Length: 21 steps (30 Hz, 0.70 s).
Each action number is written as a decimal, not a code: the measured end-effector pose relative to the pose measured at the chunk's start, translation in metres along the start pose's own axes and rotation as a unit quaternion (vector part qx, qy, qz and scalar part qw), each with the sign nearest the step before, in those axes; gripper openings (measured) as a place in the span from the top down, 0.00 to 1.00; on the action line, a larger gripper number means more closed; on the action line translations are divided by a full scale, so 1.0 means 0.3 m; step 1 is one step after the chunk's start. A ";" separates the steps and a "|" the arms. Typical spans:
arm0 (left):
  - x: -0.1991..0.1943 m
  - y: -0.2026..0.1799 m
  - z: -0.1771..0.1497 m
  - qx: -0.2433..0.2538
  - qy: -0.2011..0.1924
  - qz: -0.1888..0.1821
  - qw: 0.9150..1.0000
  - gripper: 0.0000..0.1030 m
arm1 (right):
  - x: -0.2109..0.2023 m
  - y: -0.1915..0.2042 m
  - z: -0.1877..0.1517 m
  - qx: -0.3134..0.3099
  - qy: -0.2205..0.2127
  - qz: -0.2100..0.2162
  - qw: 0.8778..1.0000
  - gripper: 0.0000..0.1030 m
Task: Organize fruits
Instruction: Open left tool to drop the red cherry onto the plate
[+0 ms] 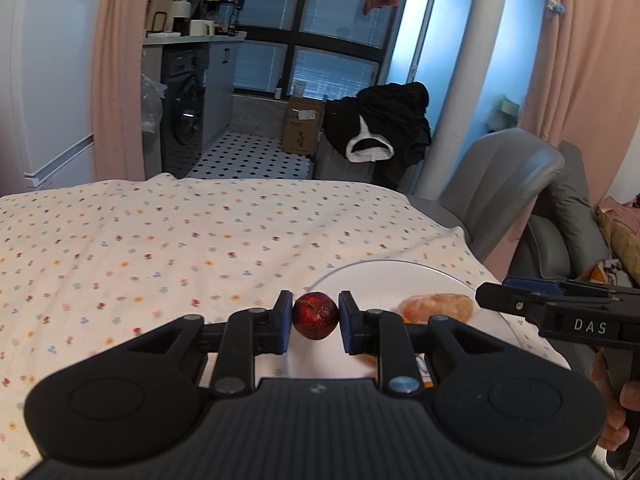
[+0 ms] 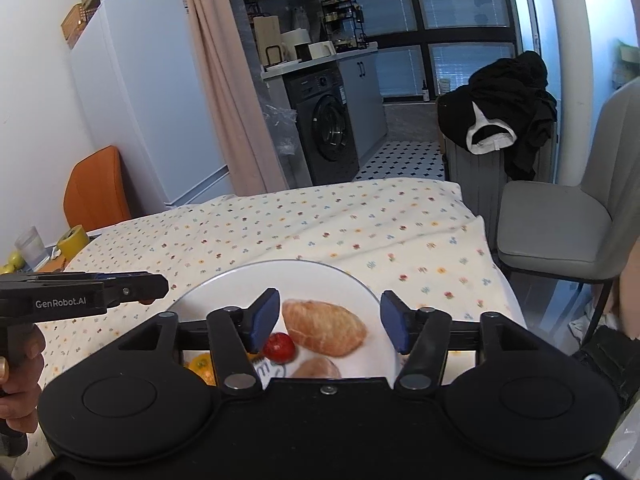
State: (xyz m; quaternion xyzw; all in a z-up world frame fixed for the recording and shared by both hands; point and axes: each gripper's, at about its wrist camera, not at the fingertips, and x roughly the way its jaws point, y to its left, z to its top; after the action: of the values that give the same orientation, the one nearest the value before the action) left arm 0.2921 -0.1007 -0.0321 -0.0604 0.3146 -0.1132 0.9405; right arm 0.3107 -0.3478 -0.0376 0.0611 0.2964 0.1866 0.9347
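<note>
Left wrist view: my left gripper (image 1: pixel 315 317) is clamped on one small dark-red fruit (image 1: pixel 315 315), its two blue pads (image 1: pixel 285 316) pressing the fruit's left and right sides, and I hold it over the near left rim of the white plate (image 1: pixel 372 280). One peeled citrus piece (image 1: pixel 437 306) lies on the plate just to the right of that fruit. My right gripper (image 1: pixel 520 300) reaches in from the right edge, seen side-on here, with a hand (image 1: pixel 612 408) on its handle. Through the right wrist camera, my right gripper (image 2: pixel 328 322) stands wide and holds nothing, hovering above the same plate (image 2: pixel 224 280). Between its fingers I count two peeled citrus pieces: the larger (image 2: pixel 324 332) in the middle, a second (image 2: pixel 318 368) nearer me and partly hidden by the gripper body. One red fruit (image 2: pixel 279 346) shows by my left pad, and something orange (image 2: pixel 202 366) sits off the plate's near left side, mostly hidden. The plate rests on one floral tablecloth (image 2: pixel 320 224).
</note>
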 end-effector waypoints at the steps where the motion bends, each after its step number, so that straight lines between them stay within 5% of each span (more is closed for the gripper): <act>1: 0.002 -0.007 -0.001 0.001 0.002 -0.002 1.000 0.78 | -0.003 -0.005 -0.004 0.002 0.000 -0.001 1.000 0.44; 12: -0.051 -0.022 -0.007 -0.008 0.002 0.013 1.000 0.68 | -0.040 -0.005 -0.025 0.026 -0.008 0.022 0.999 0.34; 21: -0.149 -0.031 -0.026 -0.006 -0.005 0.031 1.000 0.49 | -0.111 0.027 -0.032 0.021 -0.022 0.035 0.999 0.22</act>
State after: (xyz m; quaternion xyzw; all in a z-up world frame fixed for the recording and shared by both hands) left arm 0.2509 -0.0988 -0.0108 -0.0570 0.3122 -0.0822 0.9447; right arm 0.2774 -0.3531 -0.0258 0.0946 0.2776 0.2113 0.9324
